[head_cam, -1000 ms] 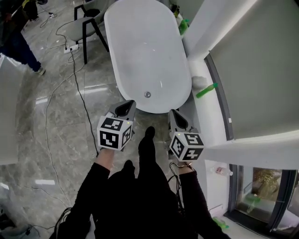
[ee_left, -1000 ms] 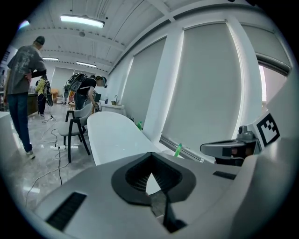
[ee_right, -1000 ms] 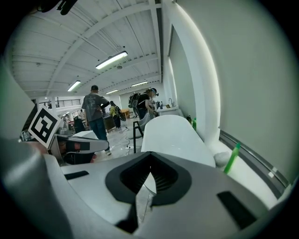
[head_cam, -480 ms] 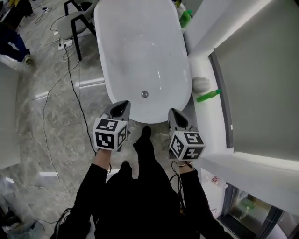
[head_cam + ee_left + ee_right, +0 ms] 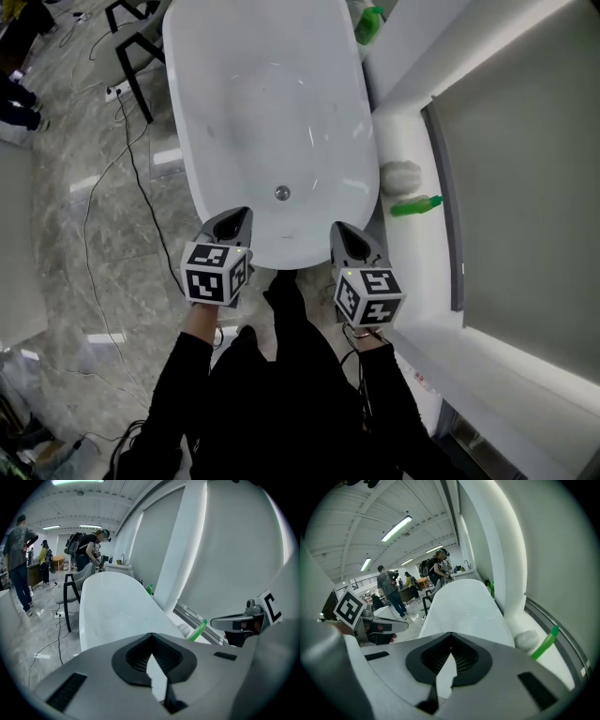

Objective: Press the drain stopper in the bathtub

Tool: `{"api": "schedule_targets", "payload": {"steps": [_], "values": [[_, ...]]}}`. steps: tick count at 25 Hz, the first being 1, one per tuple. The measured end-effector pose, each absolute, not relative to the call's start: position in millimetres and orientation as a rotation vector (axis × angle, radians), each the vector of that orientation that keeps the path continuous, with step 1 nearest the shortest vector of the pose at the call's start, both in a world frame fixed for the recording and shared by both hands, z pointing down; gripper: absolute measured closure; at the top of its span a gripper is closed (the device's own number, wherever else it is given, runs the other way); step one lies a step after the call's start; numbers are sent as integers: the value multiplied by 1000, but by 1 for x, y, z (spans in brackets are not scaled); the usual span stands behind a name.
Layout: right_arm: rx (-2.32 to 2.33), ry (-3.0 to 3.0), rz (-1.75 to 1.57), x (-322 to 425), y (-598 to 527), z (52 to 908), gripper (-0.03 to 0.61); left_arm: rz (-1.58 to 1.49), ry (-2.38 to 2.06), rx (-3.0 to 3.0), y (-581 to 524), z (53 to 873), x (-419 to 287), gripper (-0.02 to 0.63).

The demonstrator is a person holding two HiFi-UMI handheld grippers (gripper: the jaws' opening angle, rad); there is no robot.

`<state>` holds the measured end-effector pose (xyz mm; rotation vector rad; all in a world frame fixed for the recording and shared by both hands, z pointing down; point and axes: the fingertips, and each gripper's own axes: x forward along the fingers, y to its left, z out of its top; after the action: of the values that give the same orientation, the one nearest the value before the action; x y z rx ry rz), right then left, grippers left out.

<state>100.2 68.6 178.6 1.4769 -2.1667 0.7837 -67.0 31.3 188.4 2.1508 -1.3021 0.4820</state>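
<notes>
A white oval bathtub [image 5: 281, 253] stands lengthwise ahead of me, with a round metal drain stopper [image 5: 282, 192] in its floor near the close end. My left gripper [image 5: 234, 218] hangs over the near rim on the left, its jaws shut and holding nothing. On the right my right gripper [image 5: 343, 232] is level with it, also shut and empty. Both are short of the stopper and well above it. In the left gripper view the tub [image 5: 112, 611] stretches beyond the closed tips [image 5: 151, 635]. The right gripper view shows the tub [image 5: 464, 606] beyond its own tips [image 5: 451, 634]; the stopper is hidden in both.
A white ledge [image 5: 412, 253] runs along the tub's right side with a green bottle [image 5: 414, 204] lying on it and a white wad [image 5: 401, 175]. Another green bottle [image 5: 368, 23] stands at the far end. A dark chair [image 5: 131, 37] and a cable [image 5: 122, 178] are on the left floor. People stand far off [image 5: 18, 559].
I have stepped closer: the tub and stopper have slid nearer and lower in the head view. Both grippers, still shut, now reach over the near rim.
</notes>
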Motion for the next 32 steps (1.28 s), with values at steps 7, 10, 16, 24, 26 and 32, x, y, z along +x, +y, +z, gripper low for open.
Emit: {"api": "schedule_targets", "payload": {"steps": [7,10,16,24,26,32], "values": [[1434,-2153,858,119,43,204,575,558,-1302,2111,0,211,-51,611],[1429,-2140,880,125,32,217,577,575,-1307,2110,-13,216,-49,611],[1427,-2119,946,128,20,244,577,603,-1286,2108,-34,238,-39,611],[1438,-2057,1014,137,-4,297,577,655,-1211,2078,-58,300,-14,611],[1433,-2046,1016,139,-13,317,577,667,-1194,2071,-64,321,-9,611],[1397,-2004,1051,129,-25,365,577,697,-1141,2037,-72,369,-8,611]]}}
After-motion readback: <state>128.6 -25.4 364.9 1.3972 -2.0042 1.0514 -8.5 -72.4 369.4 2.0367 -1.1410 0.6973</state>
